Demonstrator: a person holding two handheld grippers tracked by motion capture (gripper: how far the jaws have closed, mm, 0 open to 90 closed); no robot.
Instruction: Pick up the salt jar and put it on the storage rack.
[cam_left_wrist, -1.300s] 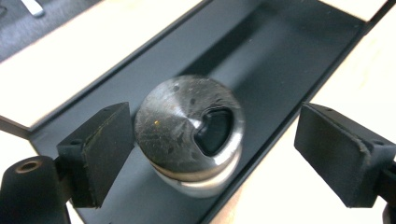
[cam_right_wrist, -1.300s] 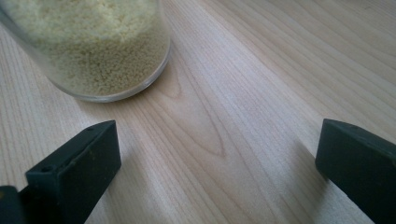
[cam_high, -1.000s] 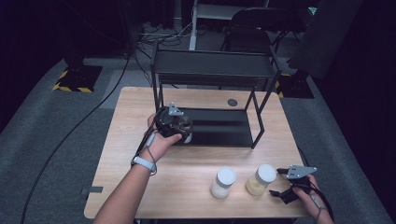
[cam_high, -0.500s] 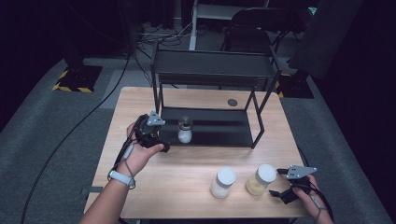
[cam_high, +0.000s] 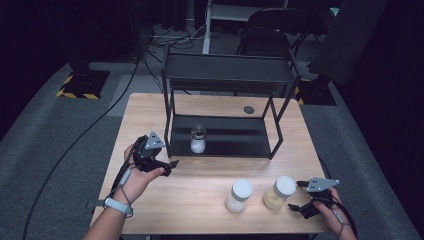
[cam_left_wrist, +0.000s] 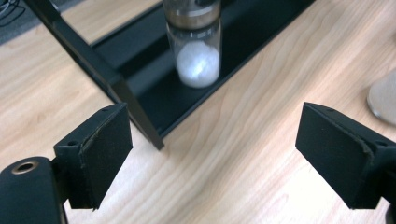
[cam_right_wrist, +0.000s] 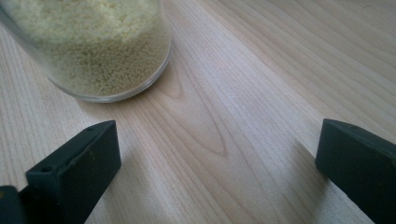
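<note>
A small glass jar of white powder (cam_high: 198, 140) (cam_left_wrist: 196, 51) stands on the lower shelf of a black metal rack (cam_high: 225, 135) (cam_left_wrist: 116, 88). My left gripper (cam_high: 169, 167) (cam_left_wrist: 212, 126) hovers over the wooden table (cam_high: 190, 190) just left of the rack's front left post. Its jaws have just been opening and nothing is between them. A white-lidded jar of white contents (cam_high: 239, 196) and a jar of yellow grains (cam_high: 279, 192) (cam_right_wrist: 102, 51) stand near the front edge. My right gripper (cam_high: 296, 195) (cam_right_wrist: 217, 140) rests open just right of the yellow jar, apart from it.
The rack's upper shelf (cam_high: 230, 70) overhangs the lower one. A small dark round disc (cam_high: 248, 109) lies on the table behind the rack. A chair (cam_high: 270, 30) and cables stand on the floor beyond the table.
The left gripper was at the small jar in the rack. It has drawn back to the left and toward the person, leaving the jar standing on the shelf. The right gripper has kept still.
</note>
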